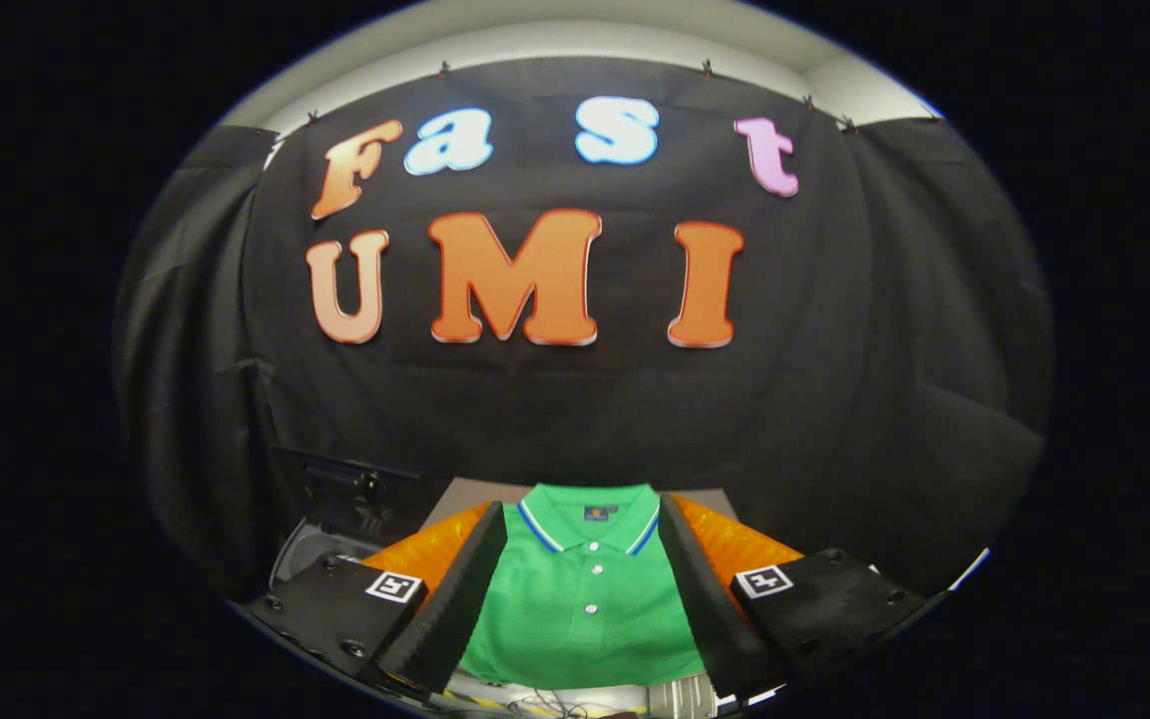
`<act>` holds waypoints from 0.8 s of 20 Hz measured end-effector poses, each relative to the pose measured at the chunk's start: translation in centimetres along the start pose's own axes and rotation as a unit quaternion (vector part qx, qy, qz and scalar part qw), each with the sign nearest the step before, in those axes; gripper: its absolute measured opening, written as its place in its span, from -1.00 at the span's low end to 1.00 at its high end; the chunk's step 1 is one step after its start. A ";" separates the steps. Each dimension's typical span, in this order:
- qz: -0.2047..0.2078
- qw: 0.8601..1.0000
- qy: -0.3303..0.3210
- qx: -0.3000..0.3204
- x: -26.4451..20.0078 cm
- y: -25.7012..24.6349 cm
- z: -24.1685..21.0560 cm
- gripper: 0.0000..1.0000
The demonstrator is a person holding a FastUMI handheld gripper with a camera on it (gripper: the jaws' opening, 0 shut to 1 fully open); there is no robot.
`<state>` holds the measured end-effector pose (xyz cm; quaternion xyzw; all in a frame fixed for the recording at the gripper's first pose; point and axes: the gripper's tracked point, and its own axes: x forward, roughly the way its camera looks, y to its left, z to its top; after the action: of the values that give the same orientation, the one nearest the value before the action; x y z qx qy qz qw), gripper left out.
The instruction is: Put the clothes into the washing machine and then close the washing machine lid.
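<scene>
Green polo shirt [580, 599] lies flat on a grey tabletop [465, 491], seen between the two fingers of the gripper [582, 519], which stand wide apart with nothing held. Its collar, trimmed with white and blue stripes, points to the far side, and a small dark tag sits inside the neck. Three white buttons run down the placket towards the near side. The left finger [455, 589] crosses over the shirt's left edge in the view and the right finger [700, 589] over its right edge; whether either one touches the cloth cannot be told. The shirt's far edge lies just beyond the fingertips.

To the far left of the shirt, beyond the left finger, is a dark boxy object with a pale curved rim [310, 544] below it; it may be the washing machine, though too little of it shows to be sure. Behind everything hangs the black cloth wall [874, 350] of the booth, with a pale ceiling [585, 35] above it
</scene>
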<state>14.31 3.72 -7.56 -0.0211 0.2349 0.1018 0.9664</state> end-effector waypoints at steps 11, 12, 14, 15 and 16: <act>0.035 0.980 0.182 0.071 6.7 0.2 -8.2 1.00; 0.034 0.978 0.192 0.074 7.0 0.3 -8.9 1.00; 0.034 0.976 0.207 0.066 7.4 0.2 -10.2 1.00; 0.029 0.976 0.208 0.057 7.7 -0.3 -10.7 1.00; 0.025 0.976 0.212 0.046 8.0 -0.6 -11.4 1.00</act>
<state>16.28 3.64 -21.36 0.0082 0.4392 0.1079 0.8919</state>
